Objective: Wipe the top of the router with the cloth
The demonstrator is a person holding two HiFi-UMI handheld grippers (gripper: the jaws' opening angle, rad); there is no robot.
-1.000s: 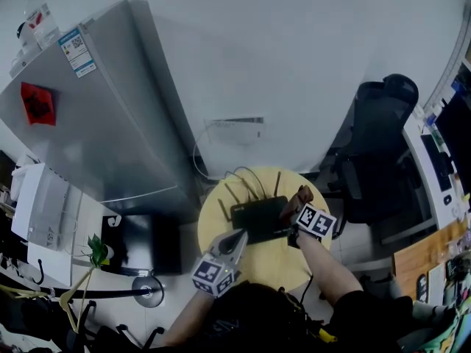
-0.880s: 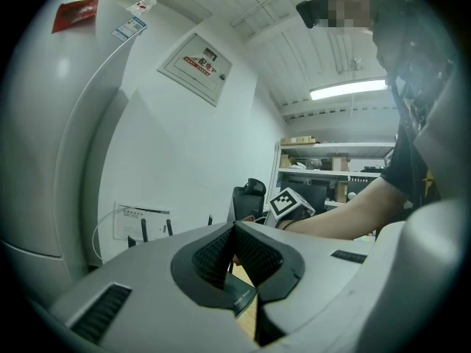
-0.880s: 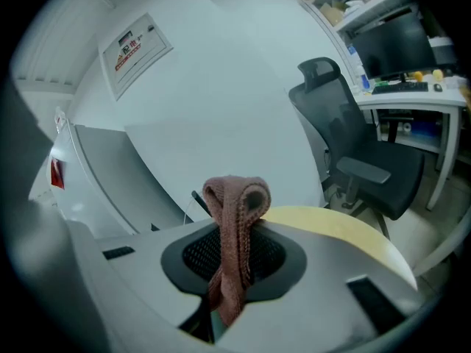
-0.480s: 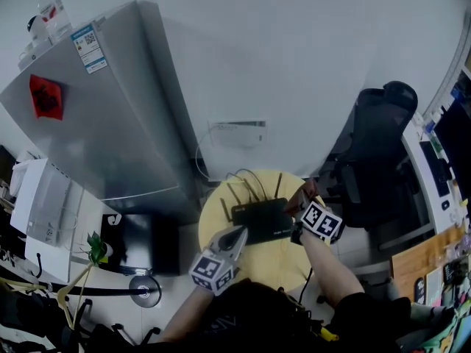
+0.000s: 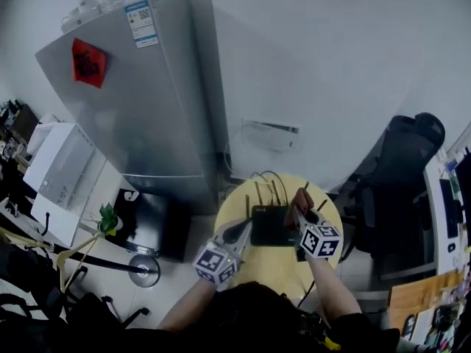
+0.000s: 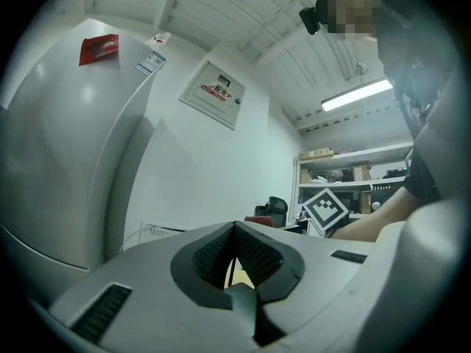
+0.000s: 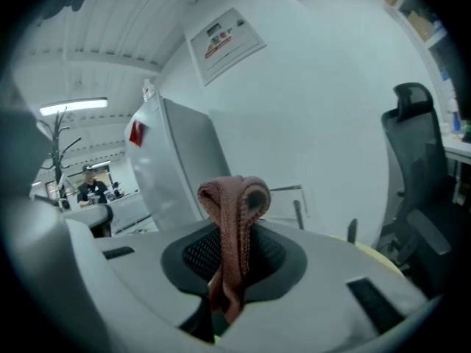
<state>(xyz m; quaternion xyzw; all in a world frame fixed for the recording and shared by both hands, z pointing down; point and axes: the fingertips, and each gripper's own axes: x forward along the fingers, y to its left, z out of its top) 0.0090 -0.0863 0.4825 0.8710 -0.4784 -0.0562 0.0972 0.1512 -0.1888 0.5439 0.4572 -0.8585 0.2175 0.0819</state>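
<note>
Clamping the cloth (image 5: pixel 299 199), right gripper (image 5: pixel 298 213) stays beside the router (image 5: pixel 268 225).

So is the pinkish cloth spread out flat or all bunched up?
Bunched up. The cloth is folded into a narrow wad that sticks up from between the closed jaws of the right gripper.

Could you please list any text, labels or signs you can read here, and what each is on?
Nothing can be read for certain.
Red sticker on the fridge: illegible.
Blue-and-white label on the fridge: too small.
Framed wall notice: red print, blurred.
</note>
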